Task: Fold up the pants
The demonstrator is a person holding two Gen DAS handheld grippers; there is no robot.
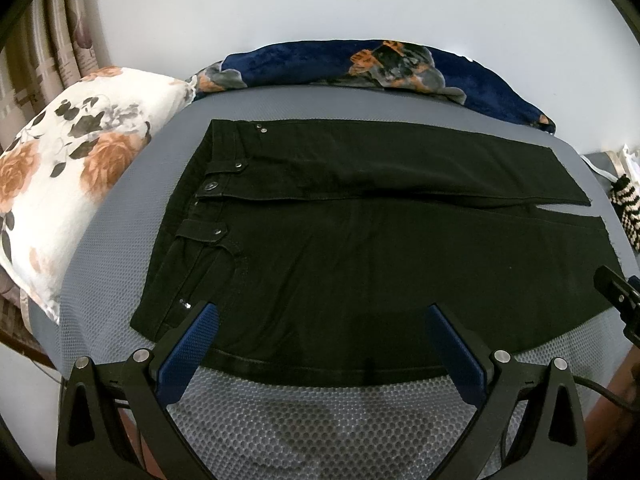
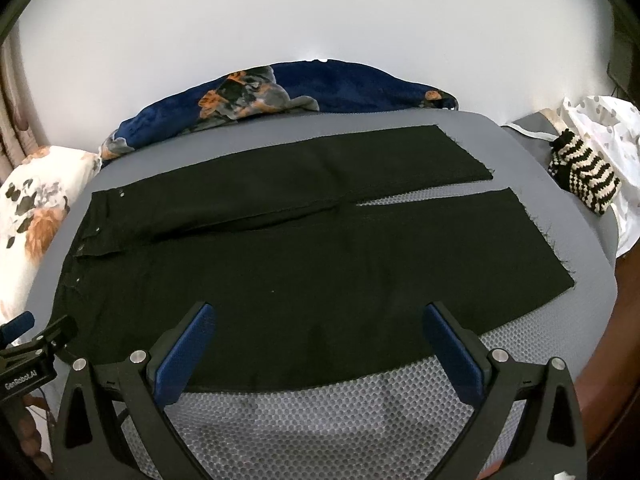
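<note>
A pair of black pants [image 1: 360, 248] lay flat and unfolded across the grey mesh bed [image 1: 320, 420], filling the middle of both frames, waistband at the left and legs reaching right. You held your left tongs [image 1: 320, 336] and right tongs [image 2: 318, 332] spread wide and empty over the near edge. By my judgement, no fold had been made yet.

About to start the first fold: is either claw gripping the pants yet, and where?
Nothing is held. The left claw and right claw are both open, with no cloth between the fingers, poised near the near edge of the black pants.
</note>
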